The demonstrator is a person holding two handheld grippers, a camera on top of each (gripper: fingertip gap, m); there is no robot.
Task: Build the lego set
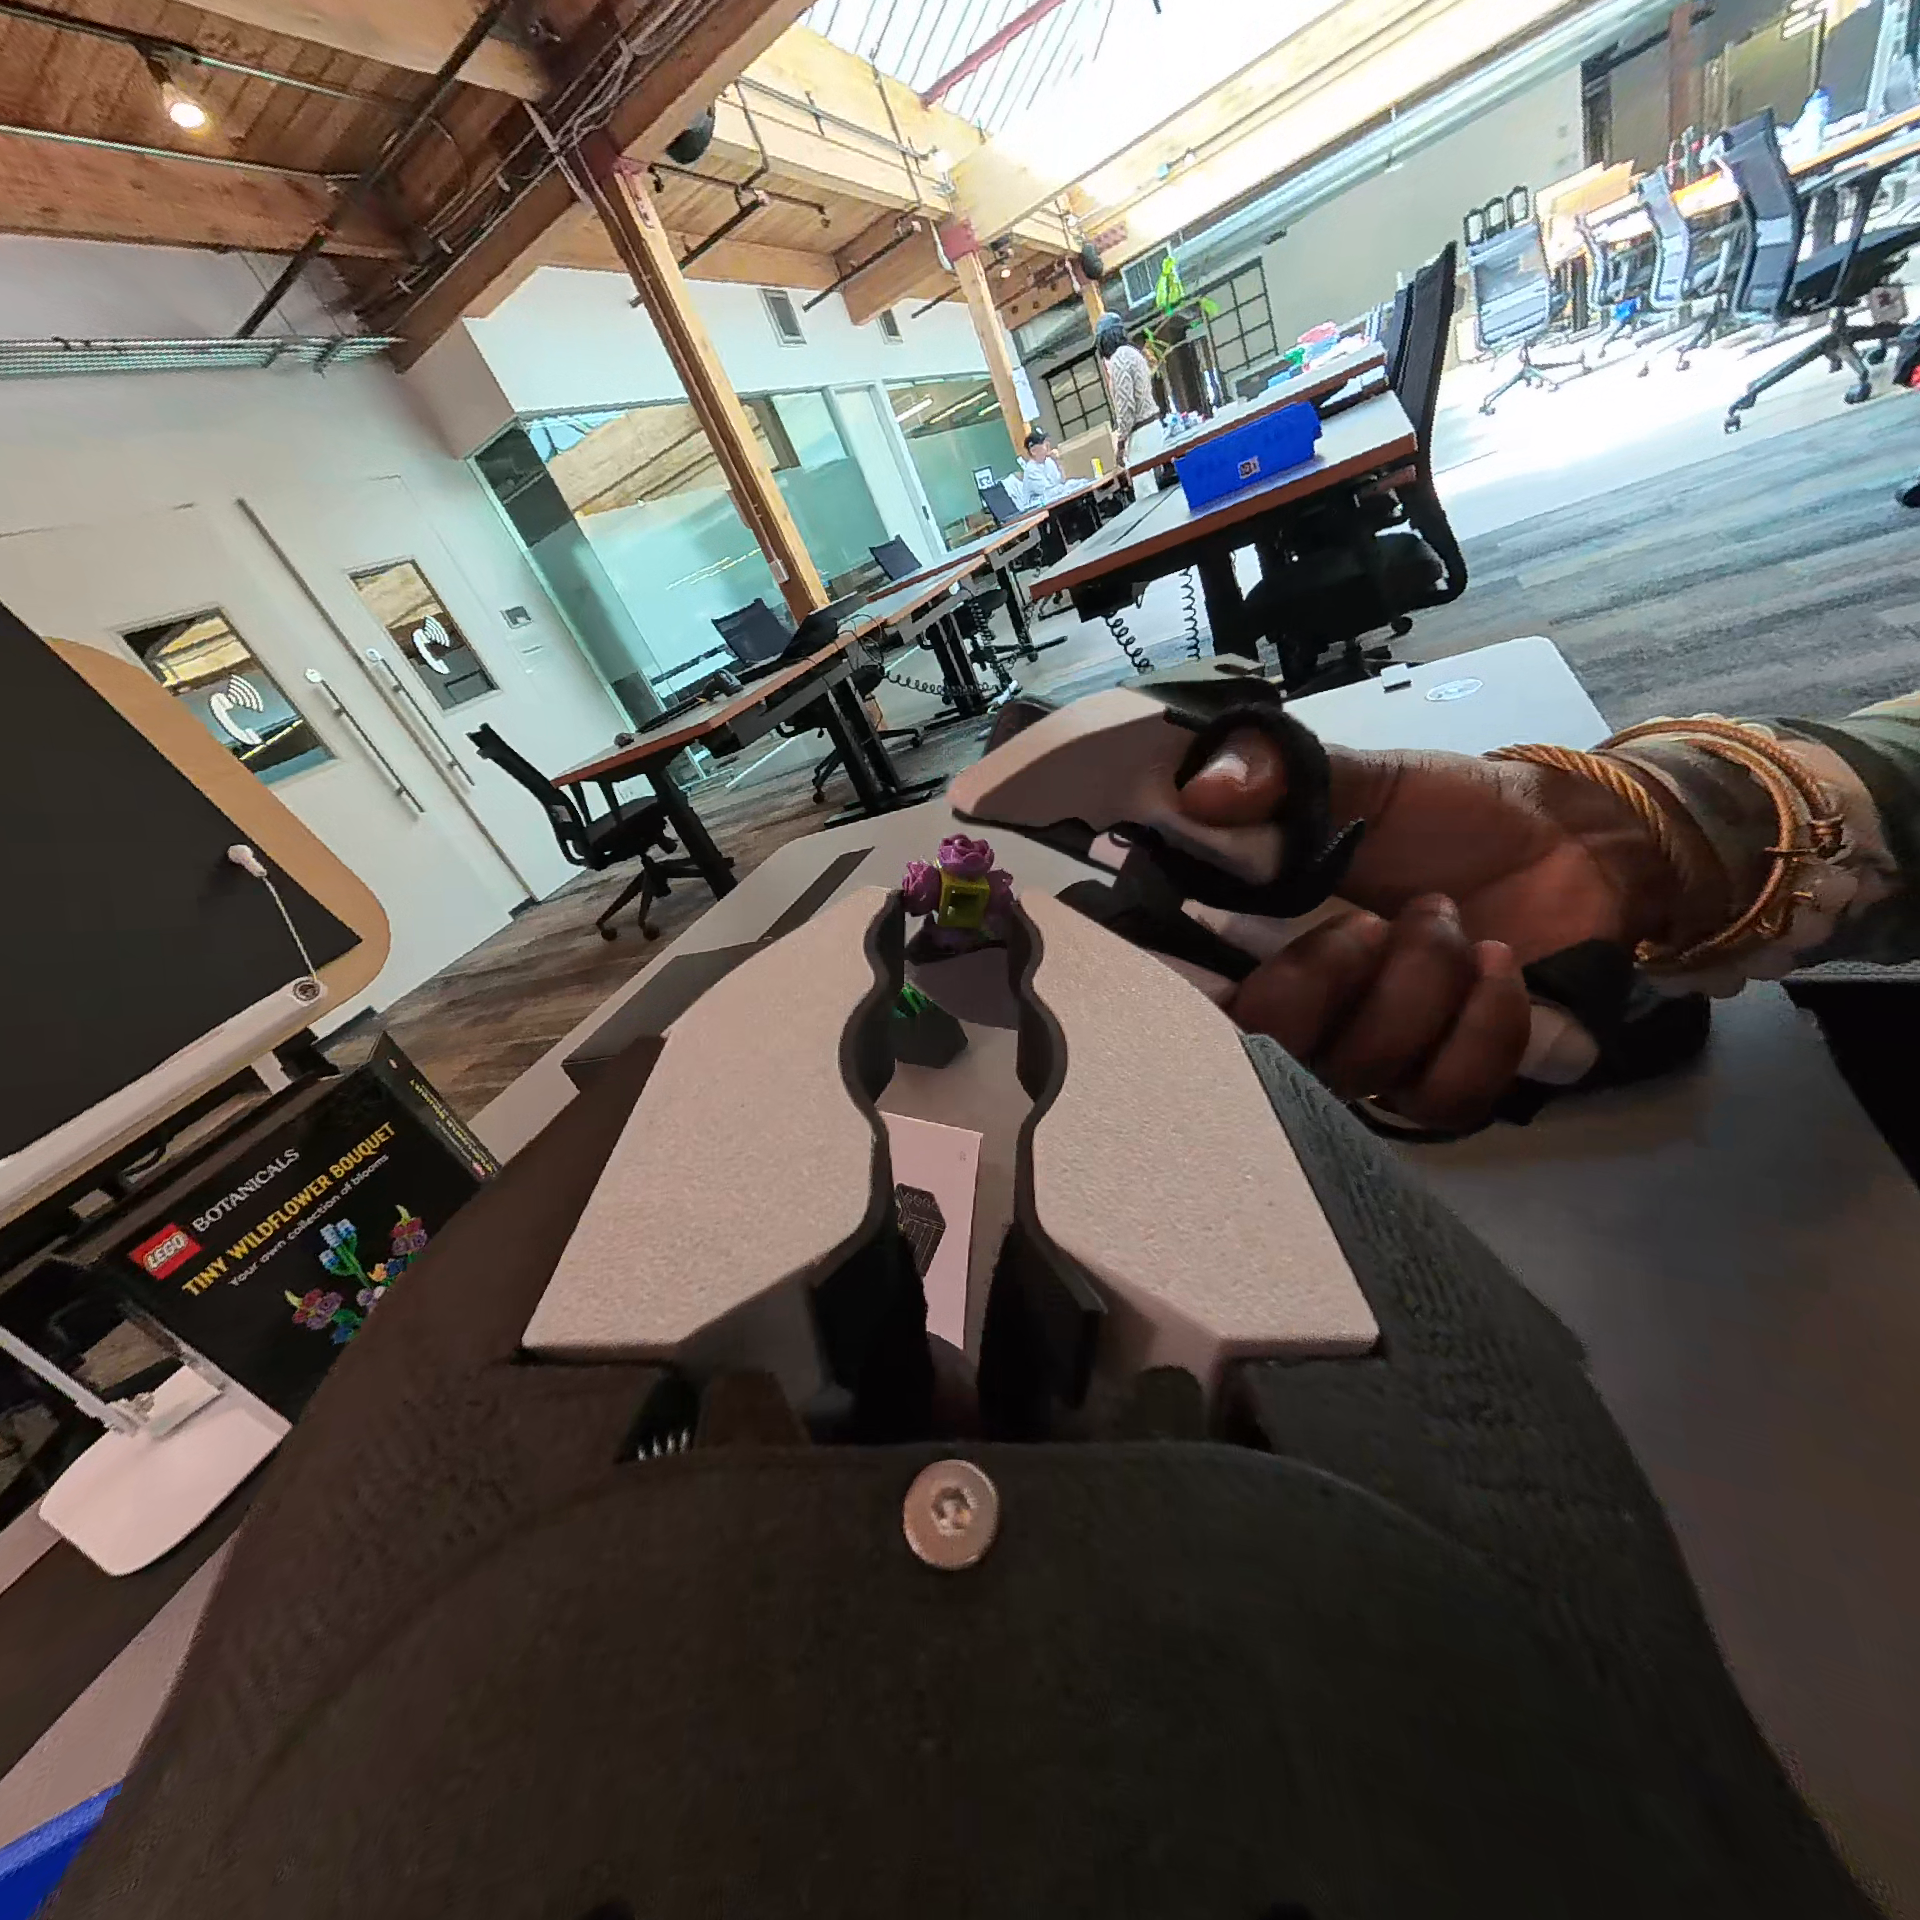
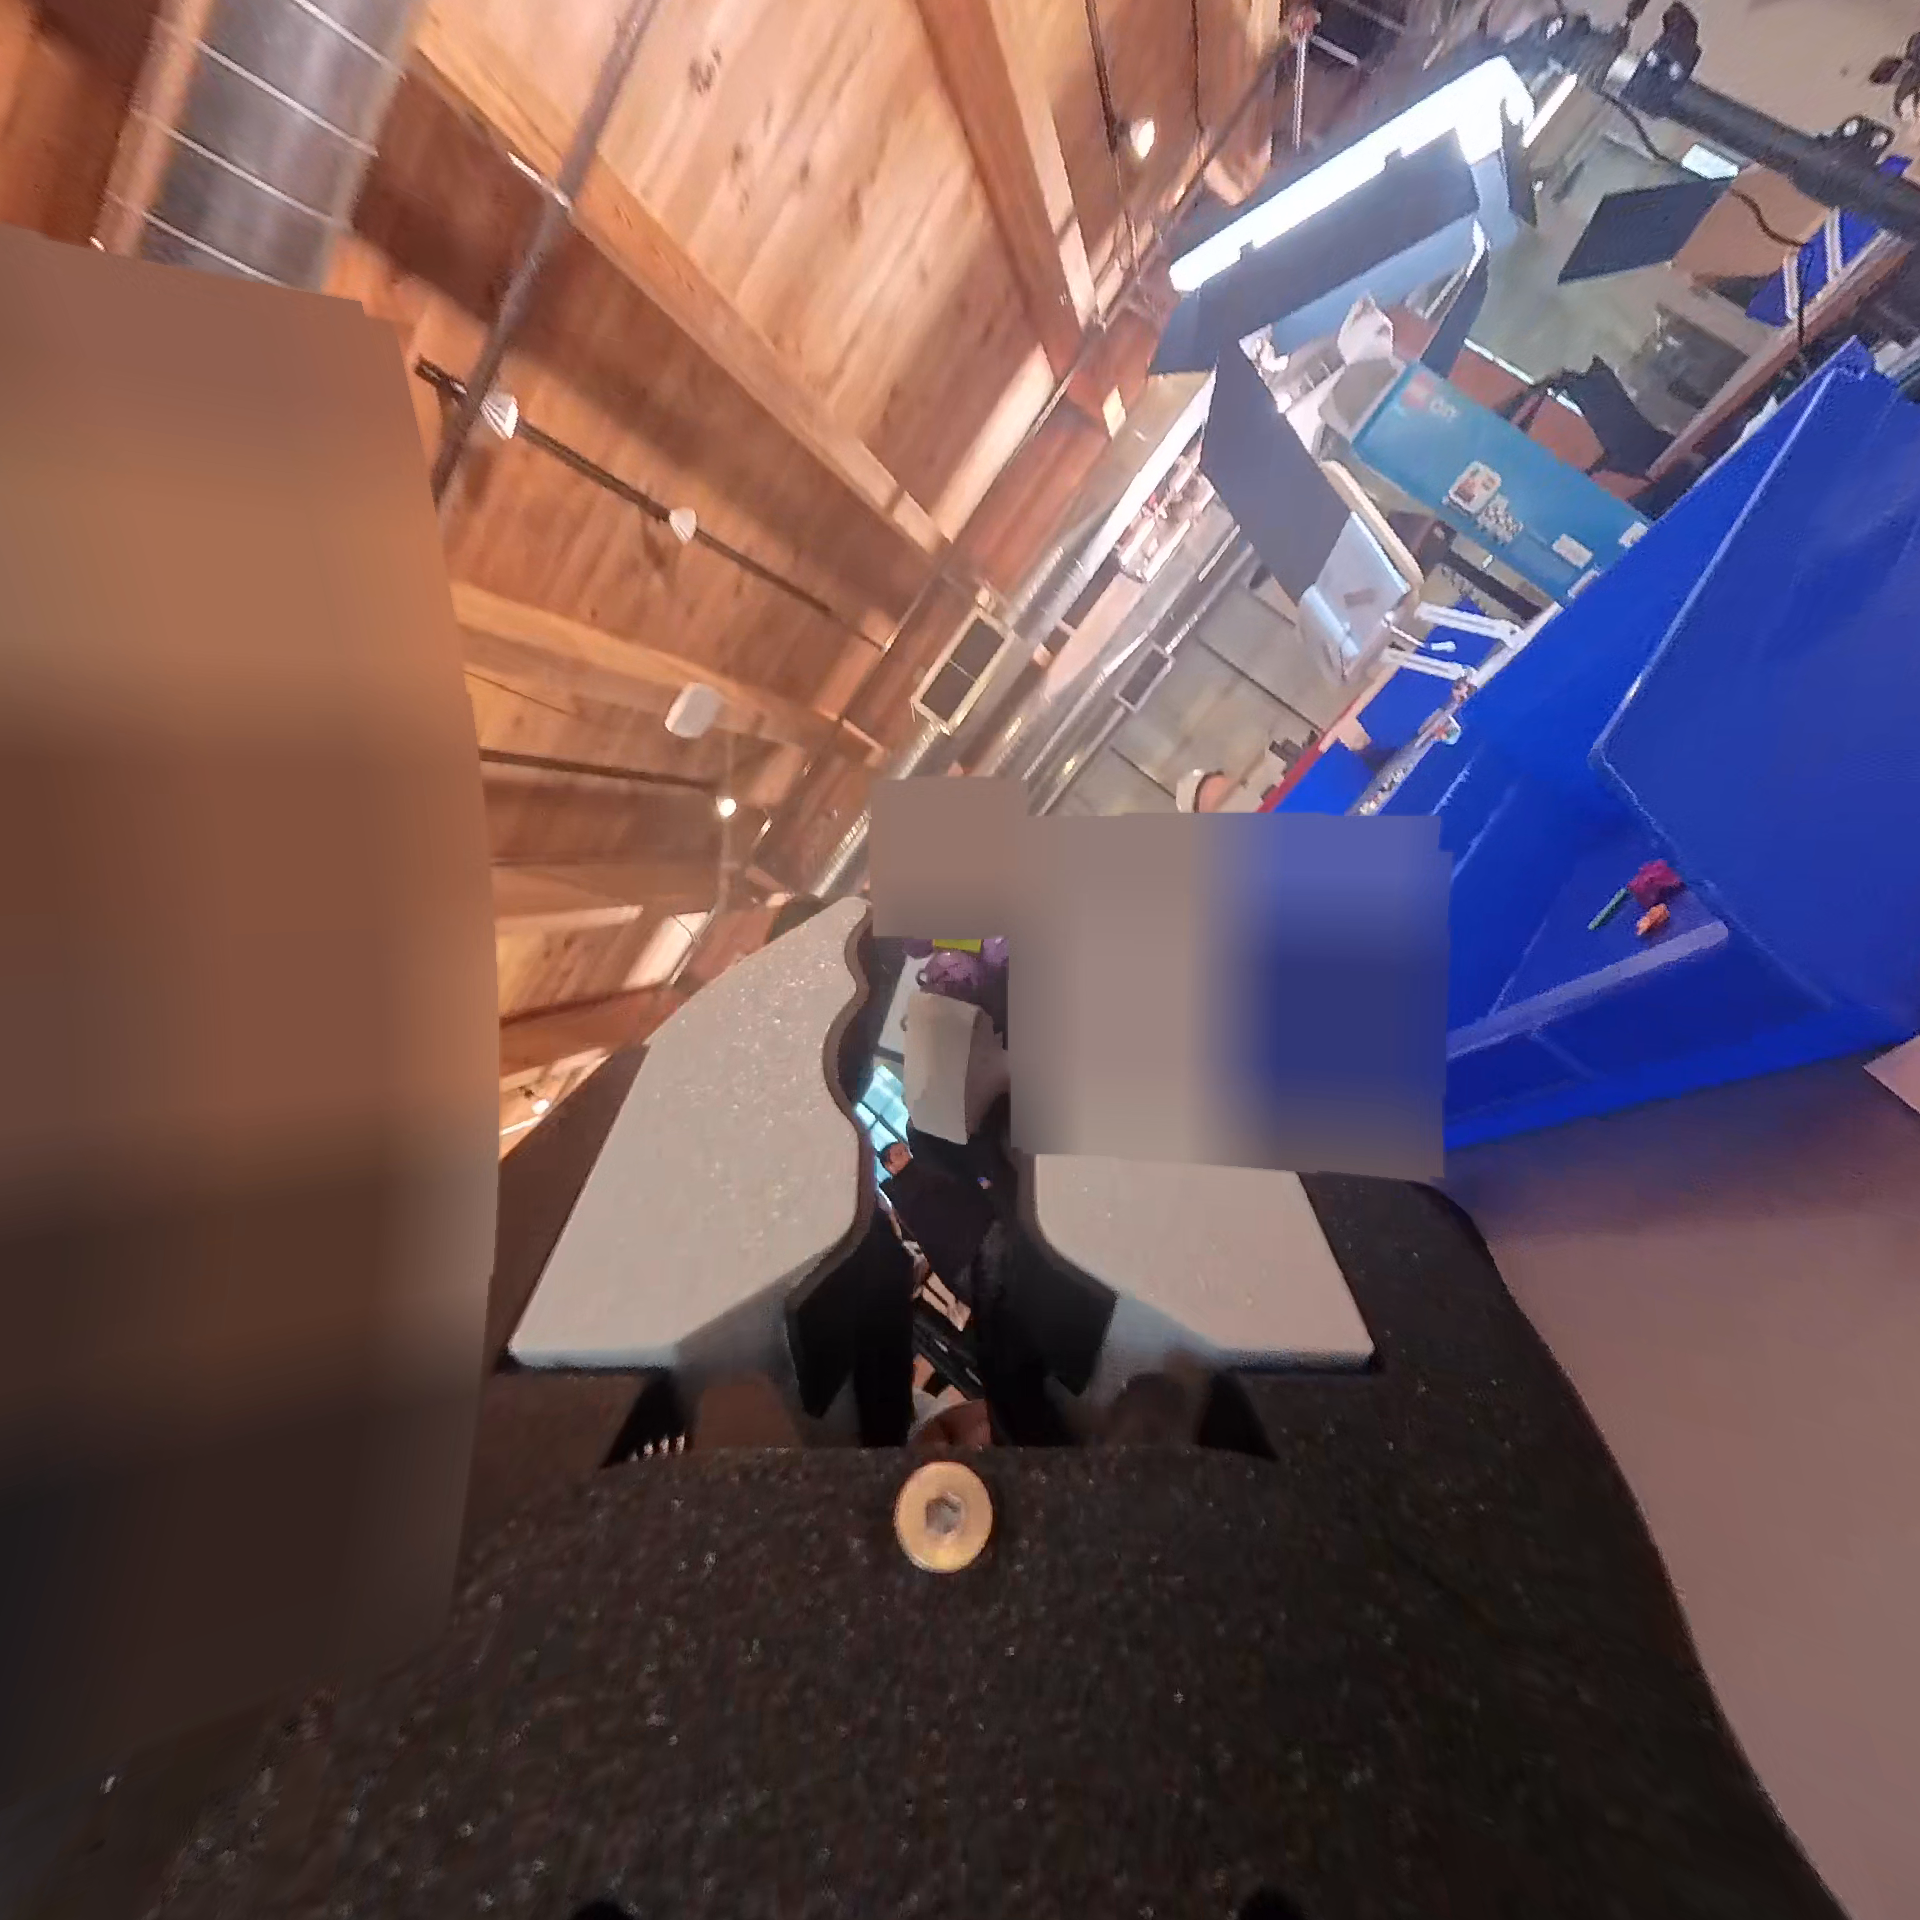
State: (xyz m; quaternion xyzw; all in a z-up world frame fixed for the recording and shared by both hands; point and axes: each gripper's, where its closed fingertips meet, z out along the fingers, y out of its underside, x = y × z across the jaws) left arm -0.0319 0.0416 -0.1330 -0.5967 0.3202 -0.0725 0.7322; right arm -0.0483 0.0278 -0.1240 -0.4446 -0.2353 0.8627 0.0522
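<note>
Left wrist view: left gripper (image 1: 954, 914), two grey textured fingers (image 1: 748, 1122) with black inner pads, stands slightly parted; narrow wavy gap between the pads. Small lego build of purple flower heads on a lime-green block (image 1: 954, 888) sits at the gap's far end, right at the fingertips. Cannot tell whether the pads actually pinch it or it stands just beyond them

A smaller green and black lego piece (image 1: 923, 1023) shows through the gap, nearer the camera than the flowers, on the grey surface (image 1: 1662, 1247). White paper card with a dark print (image 1: 935, 1164) lies under the gap, at 6 o'clock of that piece

Right gripper (image 1: 971, 795) enters from 3 o'clock, grey with black strap, held in a person's hand (image 1: 1455, 914) wearing gold bangles. Its tip ends just at 1 o'clock of the flower build, close above it; contact not resolvable. Its jaws look nearly closed from this side

Black lego box with flower pictures (image 1: 301, 1236) stands at 9 o'clock of the left gripper, on the surface edge

Right wrist view: right gripper (image 2: 940, 956) partly masked by blurred patches; only the left grey finger (image 2: 727, 1122) fully visible. Gap appears narrow. Purple flower heads (image 2: 951, 971) show at the fingertips, with the left gripper's grey fingertip (image 2: 945, 1060) just below. Cannot tell whether the right gripper clamps anything

Blue plastic bin (image 2: 1714, 727) at 2 o'clock, with small red, green and orange lego bits (image 2: 1647, 894) on its ledge
</note>
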